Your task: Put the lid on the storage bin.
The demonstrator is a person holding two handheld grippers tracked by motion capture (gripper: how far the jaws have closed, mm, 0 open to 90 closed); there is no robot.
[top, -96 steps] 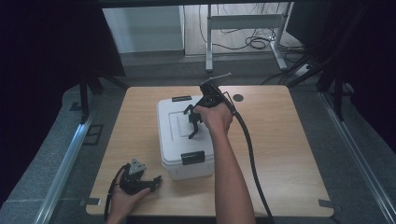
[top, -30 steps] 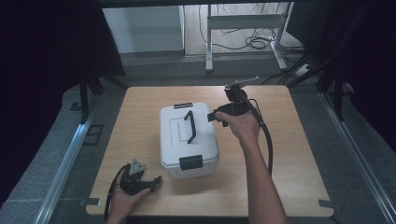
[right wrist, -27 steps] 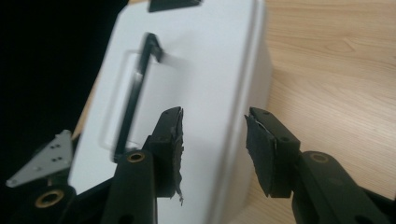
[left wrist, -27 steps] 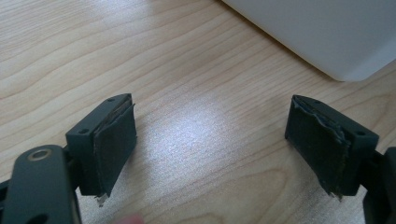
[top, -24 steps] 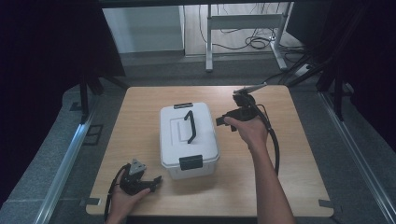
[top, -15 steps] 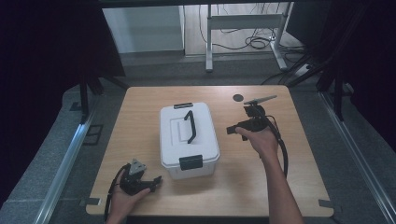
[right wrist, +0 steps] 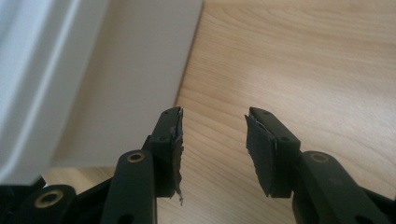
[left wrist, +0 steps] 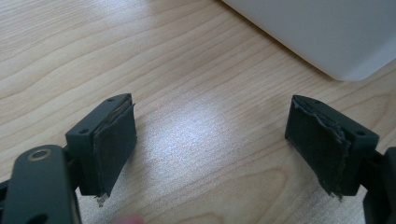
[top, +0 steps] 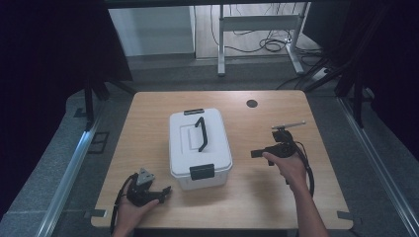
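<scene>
Wooden table [top: 148,118], light grain. White lidded box [top: 199,148] sits at its centre, black handle [top: 200,134] on the lid, black latch [top: 202,171] on the near end. Right gripper [top: 258,153] is to the right of the box, jaws pointing at its side wall, parted, empty. Left gripper [top: 164,190] is near the box's front-left corner, jaws spread wide, empty. Small dark disc [top: 252,103] lies near the far edge.

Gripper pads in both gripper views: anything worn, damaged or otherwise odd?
Yes. The black pads on the left gripper are frayed, with ragged edges peeling off the jaws. The right gripper has pads torn the same way. The white plastic lidded box looks intact.
</scene>
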